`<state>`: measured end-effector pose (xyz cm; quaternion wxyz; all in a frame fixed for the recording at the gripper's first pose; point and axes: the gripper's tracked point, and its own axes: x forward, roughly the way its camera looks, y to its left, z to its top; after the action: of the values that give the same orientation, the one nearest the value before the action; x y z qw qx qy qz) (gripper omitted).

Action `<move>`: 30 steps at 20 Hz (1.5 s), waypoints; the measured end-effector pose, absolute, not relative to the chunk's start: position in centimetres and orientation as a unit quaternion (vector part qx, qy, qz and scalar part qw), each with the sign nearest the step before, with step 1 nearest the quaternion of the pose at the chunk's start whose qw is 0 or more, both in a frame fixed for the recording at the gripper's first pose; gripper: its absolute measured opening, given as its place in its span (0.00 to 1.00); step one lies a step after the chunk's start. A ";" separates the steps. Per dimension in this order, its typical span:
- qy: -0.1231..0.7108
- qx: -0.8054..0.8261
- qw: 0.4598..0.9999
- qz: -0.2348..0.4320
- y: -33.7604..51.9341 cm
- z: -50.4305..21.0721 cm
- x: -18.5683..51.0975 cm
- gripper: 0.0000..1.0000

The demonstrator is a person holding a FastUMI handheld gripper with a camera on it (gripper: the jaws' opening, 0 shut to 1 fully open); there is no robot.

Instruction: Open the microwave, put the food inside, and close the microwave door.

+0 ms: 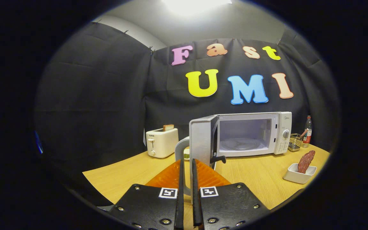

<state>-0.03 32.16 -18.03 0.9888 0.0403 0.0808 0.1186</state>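
The white microwave stands at the back of the wooden table, its door swung wide open to the left. Inside it I see the bare cavity and the glass turntable. My gripper is shut on the door's grey curved handle, whose lower part runs down between the two fingers. The food, a reddish-brown piece of meat, leans in a small white square bowl on the table, well to the right of the fingers and in front of the microwave's control panel.
A white toaster with a slice of toast sticking up stands left of the microwave door. Right of the microwave are a wire basket and a bottle. Bare tabletop lies between the door and the bowl.
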 end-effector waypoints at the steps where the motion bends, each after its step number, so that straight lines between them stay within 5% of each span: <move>1: 0.081 0.045 0.987 0.132 32.3 -17.8 -0.2 0.12; 7: 0.070 0.053 0.971 0.223 30.2 -15.8 -0.6 0.17; 8: 0.068 0.055 0.968 0.234 29.5 -15.7 -0.8 0.41; 11: 0.057 0.048 0.973 0.220 25.5 -14.8 -0.3 0.76; 12: 0.052 0.045 0.975 0.209 24.1 -14.6 -0.2 0.81; 21: 0.049 0.045 0.986 0.151 9.1 -13.0 1.7 0.81; 30: 0.132 0.055 0.989 0.044 -6.7 -20.1 3.0 0.81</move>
<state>3.05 -6.66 -20.14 0.9888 0.0552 0.1315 0.0436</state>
